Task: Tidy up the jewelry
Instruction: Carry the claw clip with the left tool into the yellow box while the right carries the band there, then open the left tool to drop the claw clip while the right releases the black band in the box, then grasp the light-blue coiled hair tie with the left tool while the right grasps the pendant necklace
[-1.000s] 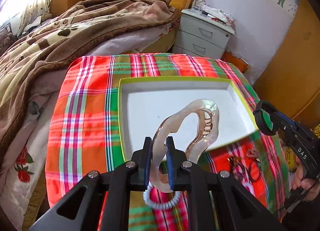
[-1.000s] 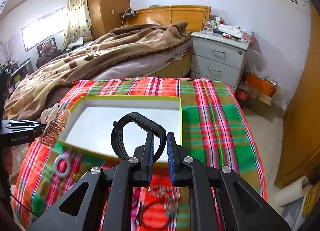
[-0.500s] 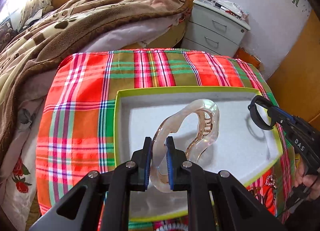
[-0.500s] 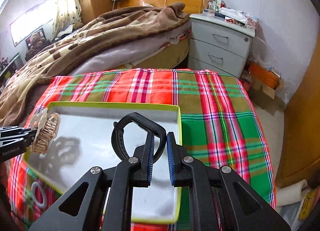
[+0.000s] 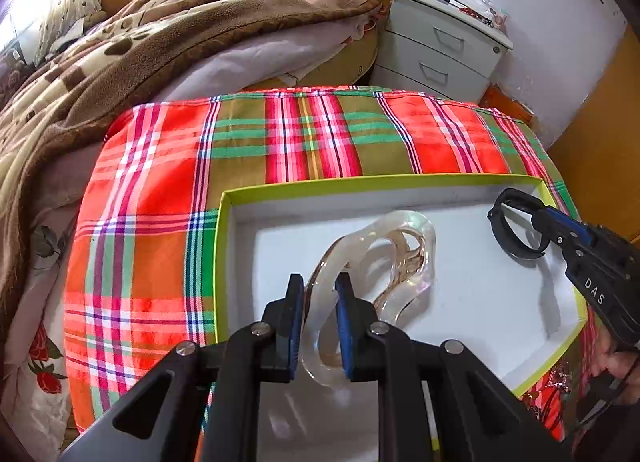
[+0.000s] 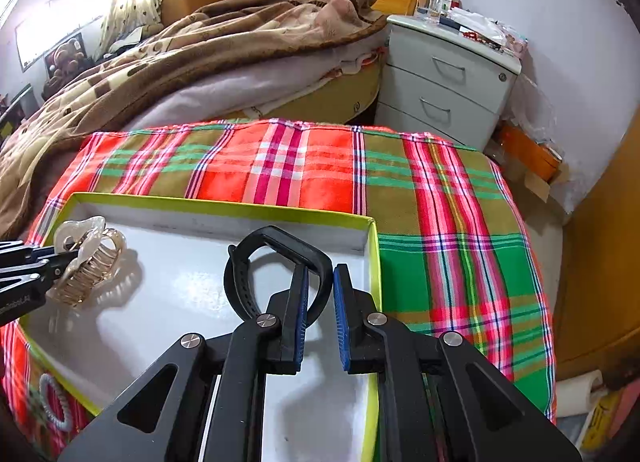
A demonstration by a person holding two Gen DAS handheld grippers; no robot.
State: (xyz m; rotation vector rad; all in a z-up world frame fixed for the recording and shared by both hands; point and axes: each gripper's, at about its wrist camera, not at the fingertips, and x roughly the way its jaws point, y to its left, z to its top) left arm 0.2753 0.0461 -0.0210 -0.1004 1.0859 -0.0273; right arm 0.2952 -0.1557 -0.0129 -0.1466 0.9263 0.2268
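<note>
A clear, amber-tinted hair claw [image 5: 400, 246] lies tipped over on the floor of the white tray with a lime rim [image 5: 360, 182]. Its handle end sits between the jaws of my left gripper [image 5: 319, 282], which are opening; a thin gap shows beside the left pad. In the right wrist view the hair claw [image 6: 88, 266] rests at the tray's [image 6: 224, 208] left side, with the left gripper [image 6: 60, 258] at it. My right gripper [image 6: 320, 270] is shut on a black band [image 6: 276, 236] and holds it over the tray's right part. The left wrist view shows that band [image 5: 500, 230] near the far right corner.
The tray sits on a red and green plaid cloth [image 5: 304, 134]. A white coil hair tie [image 6: 52, 402] lies on the cloth by the tray's near left edge. A bed with a brown blanket [image 6: 200, 46] and a grey nightstand [image 6: 444, 82] stand behind.
Both grippers have moved forward and down over the tray. The hair claw has gone from upright to lying on the tray floor, and the left jaws stand wider apart.
</note>
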